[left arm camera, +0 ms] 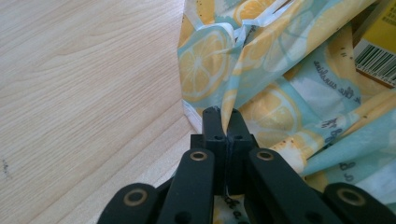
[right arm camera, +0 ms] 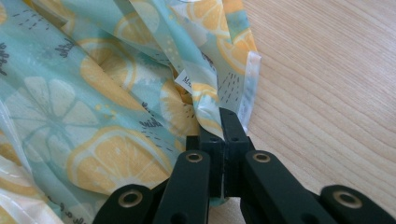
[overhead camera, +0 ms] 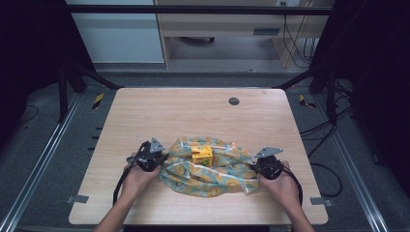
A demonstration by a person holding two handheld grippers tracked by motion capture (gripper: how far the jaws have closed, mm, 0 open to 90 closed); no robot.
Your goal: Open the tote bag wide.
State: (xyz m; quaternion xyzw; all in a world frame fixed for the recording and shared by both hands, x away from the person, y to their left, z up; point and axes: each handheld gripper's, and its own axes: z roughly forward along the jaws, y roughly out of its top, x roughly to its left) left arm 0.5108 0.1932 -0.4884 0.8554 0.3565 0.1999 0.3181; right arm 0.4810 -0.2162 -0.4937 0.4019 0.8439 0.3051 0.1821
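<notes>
As the high view shows, a crumpled teal plastic bag printed with lemon slices (overhead camera: pixel 209 170) lies on the near half of the pale wooden bench (overhead camera: pixel 193 111), with a small yellow carton (overhead camera: pixel 202 154) sitting in its folds near the middle. The left gripper (overhead camera: pixel 153 159) is at the bag's left end and the right gripper (overhead camera: pixel 263 166) at its right end, each held in a hand. I judge the bag gripped at both ends but not yet spread, lifted or closed over the carton; whether the carton is inside the bag or merely on top cannot be told.

In the left gripper view, the jaws are together, clamped on a fold of the bag film (left arm camera: pixel 261 84). A barcoded yellow corner of the carton (left arm camera: pixel 380 46) is cut off at the right edge.

In the right gripper view, the jaws are likewise pressed together on a pinched edge of the film (right arm camera: pixel 205 107) beside bare bench (right arm camera: pixel 327 79). The bag's mouth cannot be made out.
</notes>
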